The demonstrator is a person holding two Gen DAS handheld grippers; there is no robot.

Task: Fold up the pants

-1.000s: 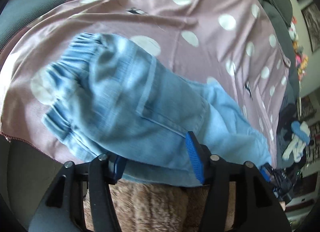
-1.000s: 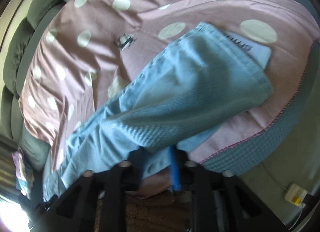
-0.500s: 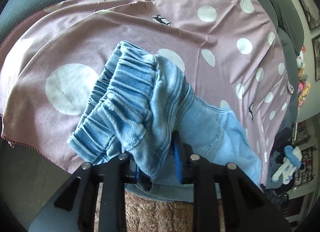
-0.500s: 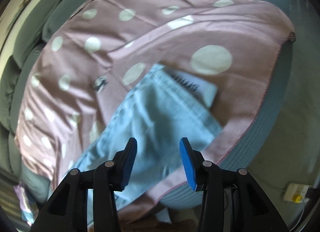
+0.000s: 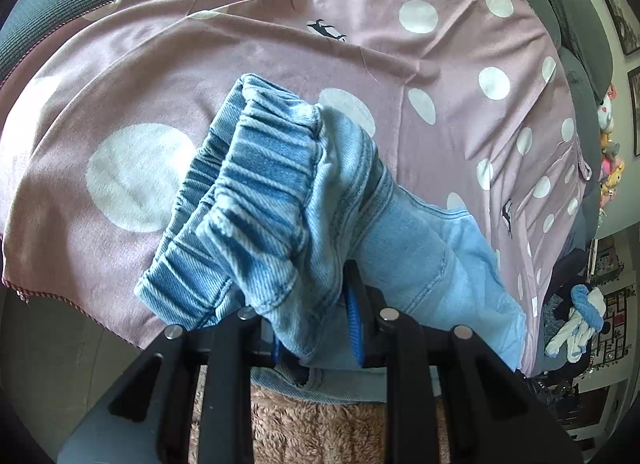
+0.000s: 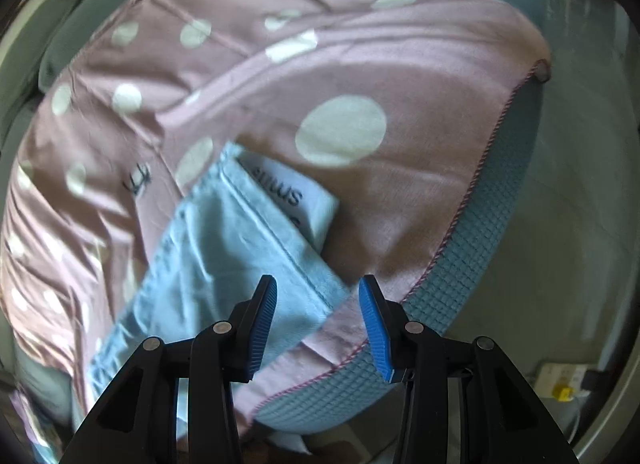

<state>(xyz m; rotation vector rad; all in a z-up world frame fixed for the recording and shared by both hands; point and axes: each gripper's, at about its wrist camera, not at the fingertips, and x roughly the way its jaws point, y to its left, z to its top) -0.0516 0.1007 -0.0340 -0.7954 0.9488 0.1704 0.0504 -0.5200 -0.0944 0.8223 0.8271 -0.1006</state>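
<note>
Light blue denim pants point(image 5: 420, 248) lie on a pink sheet with white dots point(image 5: 280, 44). My left gripper point(image 5: 316, 328) is shut on the pants near the bunched elastic waistband point(image 5: 256, 184) and holds that end lifted. In the right wrist view the leg end of the pants point(image 6: 224, 260) lies flat on the sheet, with a white printed label point(image 6: 296, 200) showing under its hem. My right gripper point(image 6: 318, 324) is open and empty just above the hem edge.
The sheet point(image 6: 400, 76) covers a teal-grey sofa cushion point(image 6: 472, 264) whose front edge drops to the floor. A power strip point(image 6: 560, 380) lies on the floor at lower right. Clothes and a blue-white item point(image 5: 580, 320) sit at far right.
My right gripper let go of the pant leg, opened and drew back. My left gripper closed on the waistband end and lifted it, bunching the fabric.
</note>
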